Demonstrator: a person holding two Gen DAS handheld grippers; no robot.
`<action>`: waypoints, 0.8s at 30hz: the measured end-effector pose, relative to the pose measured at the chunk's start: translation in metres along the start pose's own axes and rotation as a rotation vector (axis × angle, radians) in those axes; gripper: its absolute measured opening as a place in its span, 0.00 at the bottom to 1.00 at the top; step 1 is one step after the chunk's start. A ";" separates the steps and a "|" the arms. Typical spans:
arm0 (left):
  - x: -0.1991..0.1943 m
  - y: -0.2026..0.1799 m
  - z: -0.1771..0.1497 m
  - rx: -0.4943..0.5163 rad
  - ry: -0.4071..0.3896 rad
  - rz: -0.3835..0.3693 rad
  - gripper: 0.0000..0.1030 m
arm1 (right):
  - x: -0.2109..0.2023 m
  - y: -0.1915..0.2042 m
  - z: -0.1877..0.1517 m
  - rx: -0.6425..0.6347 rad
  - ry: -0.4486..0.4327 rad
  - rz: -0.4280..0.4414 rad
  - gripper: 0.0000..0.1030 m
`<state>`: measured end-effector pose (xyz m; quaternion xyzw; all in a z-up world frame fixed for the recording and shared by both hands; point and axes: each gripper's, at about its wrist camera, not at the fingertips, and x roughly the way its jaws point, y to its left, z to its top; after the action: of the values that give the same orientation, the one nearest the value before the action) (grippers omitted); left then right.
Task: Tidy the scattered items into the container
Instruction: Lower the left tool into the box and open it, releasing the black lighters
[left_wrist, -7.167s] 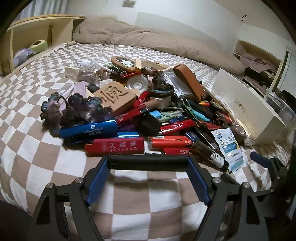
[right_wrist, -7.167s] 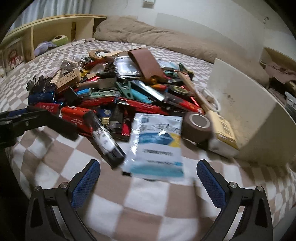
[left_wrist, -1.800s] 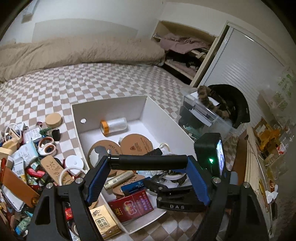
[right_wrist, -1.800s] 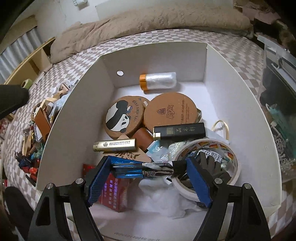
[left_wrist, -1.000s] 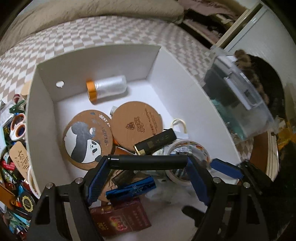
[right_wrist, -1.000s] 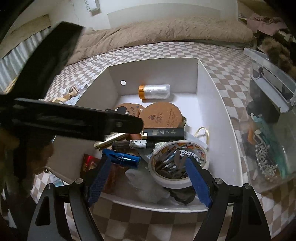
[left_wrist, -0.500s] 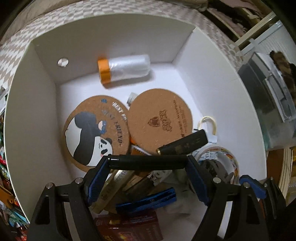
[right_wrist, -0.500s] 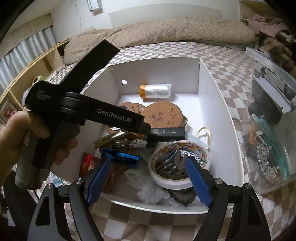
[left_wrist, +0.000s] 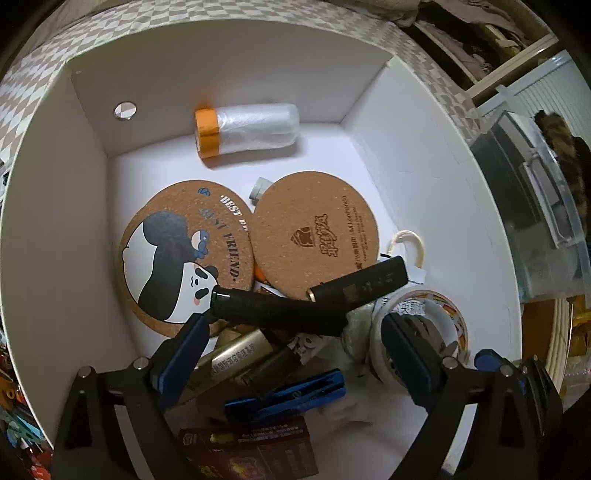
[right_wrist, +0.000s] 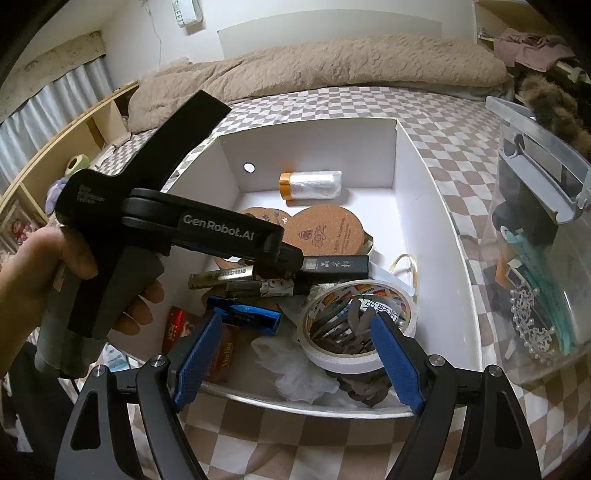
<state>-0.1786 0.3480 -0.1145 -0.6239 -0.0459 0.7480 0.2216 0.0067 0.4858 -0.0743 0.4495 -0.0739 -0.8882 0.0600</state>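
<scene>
In the left wrist view, the left tool hangs over the white cardboard box; its blue ribbed pads have just been spreading wide. A matte black cylinder lies tilted between them on the pile, its left end touching the left pad, the right pad clear. Far left sits a round cork panda coaster, a plainer cork coaster beside it, and a film roll with an orange end by the far wall. Right, a glossy tape ring. The right tool hovers at the box's near rim, wide apart and empty.
</scene>
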 end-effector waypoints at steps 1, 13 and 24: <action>-0.002 -0.002 -0.002 0.008 -0.003 0.001 0.92 | -0.001 0.000 0.000 0.002 -0.001 0.001 0.80; -0.032 -0.019 -0.012 0.067 -0.094 -0.074 0.98 | -0.017 -0.005 0.004 0.037 -0.062 -0.048 0.80; -0.081 -0.020 -0.031 0.119 -0.200 -0.063 1.00 | -0.038 0.009 0.007 0.017 -0.129 -0.095 0.98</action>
<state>-0.1336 0.3278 -0.0401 -0.5301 -0.0430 0.8006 0.2761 0.0236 0.4836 -0.0387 0.3950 -0.0637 -0.9164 0.0093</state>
